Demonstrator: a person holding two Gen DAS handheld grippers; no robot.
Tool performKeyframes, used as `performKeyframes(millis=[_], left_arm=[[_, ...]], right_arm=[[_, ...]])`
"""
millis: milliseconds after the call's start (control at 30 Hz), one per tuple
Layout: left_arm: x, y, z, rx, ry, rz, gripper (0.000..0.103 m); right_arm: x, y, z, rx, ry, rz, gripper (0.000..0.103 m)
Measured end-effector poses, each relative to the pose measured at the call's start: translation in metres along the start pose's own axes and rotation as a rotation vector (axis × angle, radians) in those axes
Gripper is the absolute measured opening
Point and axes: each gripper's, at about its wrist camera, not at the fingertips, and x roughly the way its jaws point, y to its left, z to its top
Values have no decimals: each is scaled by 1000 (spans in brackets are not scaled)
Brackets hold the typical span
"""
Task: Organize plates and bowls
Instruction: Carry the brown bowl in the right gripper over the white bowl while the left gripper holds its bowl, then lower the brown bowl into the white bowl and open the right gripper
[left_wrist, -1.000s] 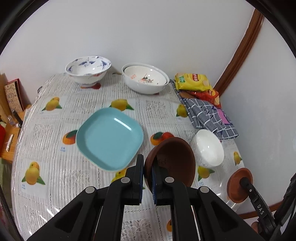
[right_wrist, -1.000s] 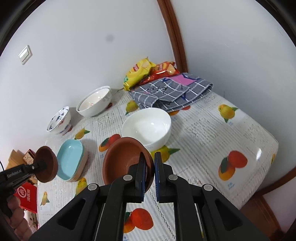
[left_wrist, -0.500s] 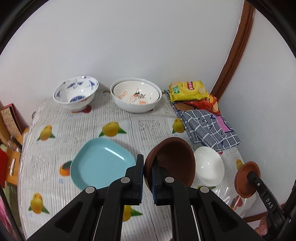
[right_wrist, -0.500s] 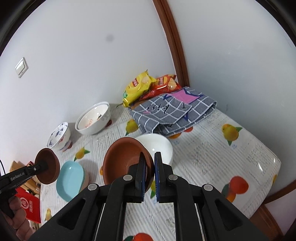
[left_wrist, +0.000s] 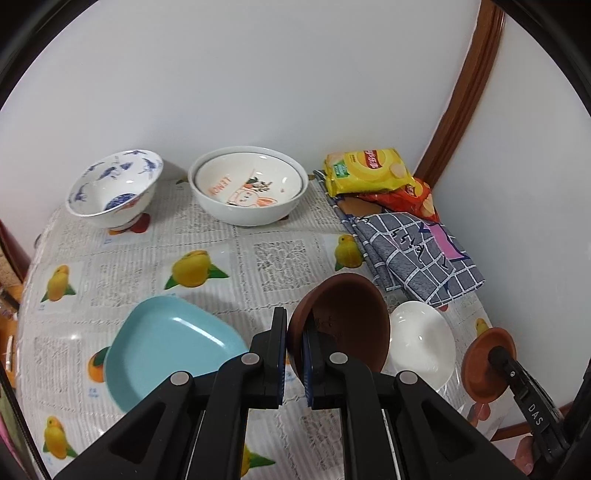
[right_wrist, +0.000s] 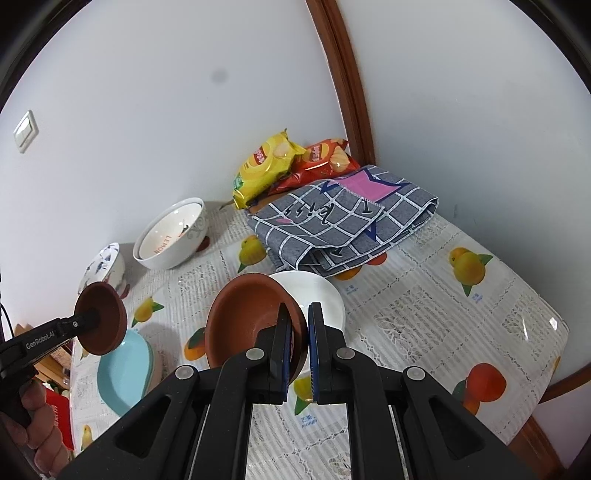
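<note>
The table under a white fruit-print cloth (left_wrist: 273, 254) carries a large white printed bowl (left_wrist: 249, 192) and a blue-and-white bowl (left_wrist: 112, 190) at its far edge, beside the wall. A square light-blue plate (left_wrist: 166, 343) lies towards its near edge and a small plain white bowl (left_wrist: 421, 343) near its right edge. Above them, the left gripper (left_wrist: 294, 332) clamps the rim of one brown clay bowl (left_wrist: 343, 325), and the right gripper (right_wrist: 299, 328) is closed on the rim of another brown clay bowl (right_wrist: 247, 321).
</note>
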Motion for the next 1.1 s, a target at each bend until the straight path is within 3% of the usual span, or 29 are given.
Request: performKeyframes(millis=[300,1100], left_arm=[[43,-16,13,28,38,-34,7],[72,5,17,-4,86,-12,8]], right_arm=[[32,0,0,-18,48,-52,9],[118,7,-10,-49,193,-76,9]])
